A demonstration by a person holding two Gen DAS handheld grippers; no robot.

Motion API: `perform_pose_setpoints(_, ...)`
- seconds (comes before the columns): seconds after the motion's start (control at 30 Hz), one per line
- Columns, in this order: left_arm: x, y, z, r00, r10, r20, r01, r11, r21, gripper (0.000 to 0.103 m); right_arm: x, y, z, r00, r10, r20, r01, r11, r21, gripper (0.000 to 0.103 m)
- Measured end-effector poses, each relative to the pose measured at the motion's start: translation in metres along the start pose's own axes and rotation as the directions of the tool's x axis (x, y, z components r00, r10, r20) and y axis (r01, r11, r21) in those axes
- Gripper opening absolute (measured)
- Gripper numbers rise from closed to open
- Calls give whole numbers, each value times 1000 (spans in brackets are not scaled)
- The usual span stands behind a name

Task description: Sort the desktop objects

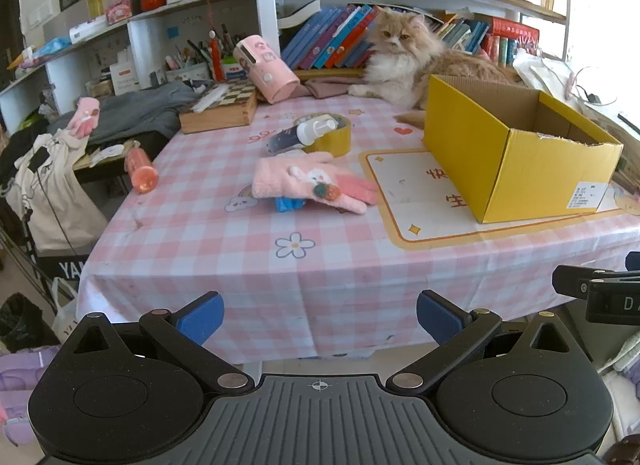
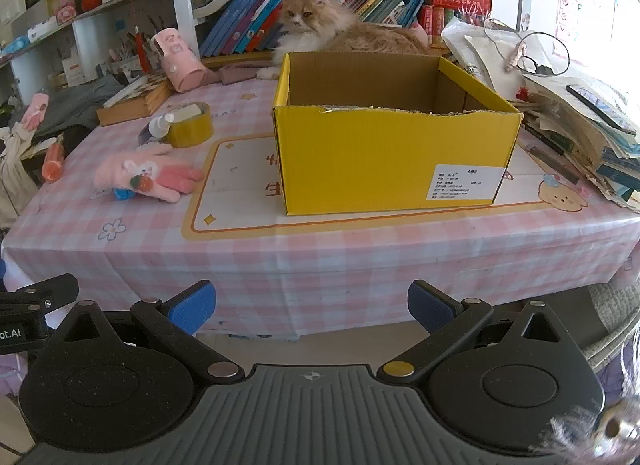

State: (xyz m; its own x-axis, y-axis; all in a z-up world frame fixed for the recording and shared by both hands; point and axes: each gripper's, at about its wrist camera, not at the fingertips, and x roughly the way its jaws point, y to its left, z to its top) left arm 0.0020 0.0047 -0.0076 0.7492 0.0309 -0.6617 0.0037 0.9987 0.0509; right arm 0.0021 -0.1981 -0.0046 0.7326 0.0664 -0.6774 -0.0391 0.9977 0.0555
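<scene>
The pink glove (image 1: 314,184) lies flat on the table (image 1: 224,249), left of the yellow box (image 1: 516,153). Its long way runs across the table, with the fingers toward the box and the cuff away from it. It is soft and fuzzy, with a white bunny and a small strawberry on it. A blue thing (image 1: 289,204) peeks out from under it (I cannot tell what it is).

Behind the glove sits a roll of yellow tape (image 1: 334,137), lying flat. A small spray bottle (image 1: 302,133) leans on the roll, its white cap up on the tape and its dark body slanting down to the left.

The box is open on top, with a white label on its front. A fluffy orange cat (image 1: 404,53) lies behind it.

My left gripper (image 1: 320,315) hangs off the near edge of the table, tipped downward, jaws spread wide with nothing between them. My right gripper (image 2: 311,307) is just the same, facing the box.
</scene>
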Motion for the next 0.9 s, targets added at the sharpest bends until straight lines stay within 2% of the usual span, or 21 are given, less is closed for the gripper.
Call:
perform_pose_setpoints(0.43, 4, -1, 1, 1000, -5, -12, 5, 1000, 7, 103, 3, 2, -2, 1000, -2, -6, 2, 1000, -3, 103)
perform_pose_setpoints(0.9, 11, -8, 7, 999, -43, -22, 44, 998, 37, 103, 4, -7, -1, 999, -37, -14, 37, 999, 22, 103)
